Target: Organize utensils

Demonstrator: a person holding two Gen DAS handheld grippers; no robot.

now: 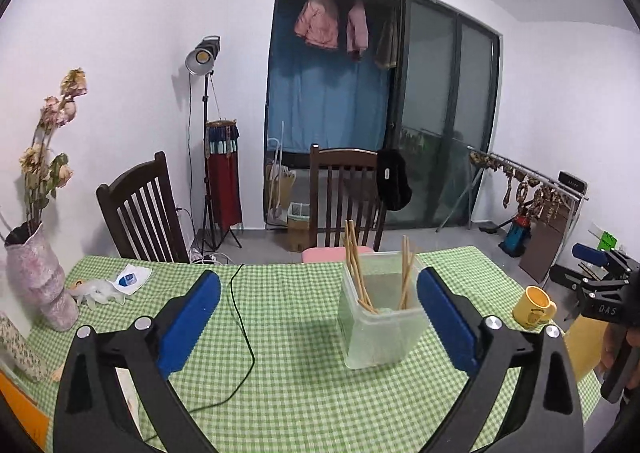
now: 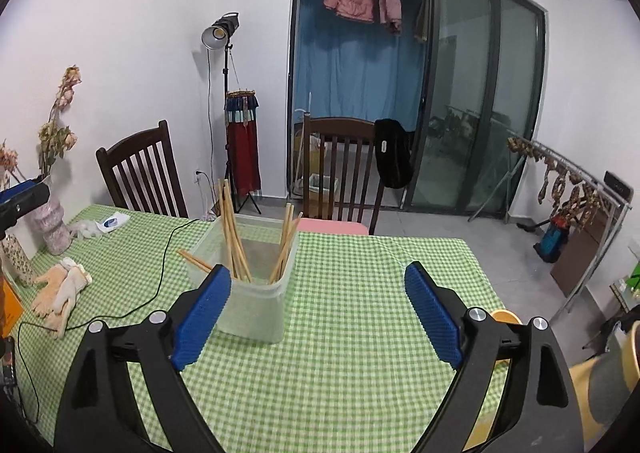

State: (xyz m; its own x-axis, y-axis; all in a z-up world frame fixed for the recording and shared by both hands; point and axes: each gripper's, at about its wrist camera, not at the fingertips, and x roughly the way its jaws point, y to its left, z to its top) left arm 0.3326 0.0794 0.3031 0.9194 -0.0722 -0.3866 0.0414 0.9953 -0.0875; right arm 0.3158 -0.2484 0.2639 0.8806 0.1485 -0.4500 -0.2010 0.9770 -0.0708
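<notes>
Across both frames your green checked tablecloth (image 1: 304,333) carries the clear container (image 1: 380,317) of chopsticks (image 1: 356,269), right of centre in the left view. Your left gripper (image 1: 318,309) and right gripper (image 2: 318,301) gape empty. Only the right view shows beige gloves (image 2: 60,293); only the left shows the whole yellow mug (image 1: 534,305).

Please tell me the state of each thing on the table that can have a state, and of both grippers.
Left gripper: open, empty.
Right gripper: open, empty.
Plastic container: upright, no lid.
Chopsticks: leaning inside the container.
Yellow mug: upright.
Vase: upright, holding dried flowers.
Gloves: lying flat.
</notes>
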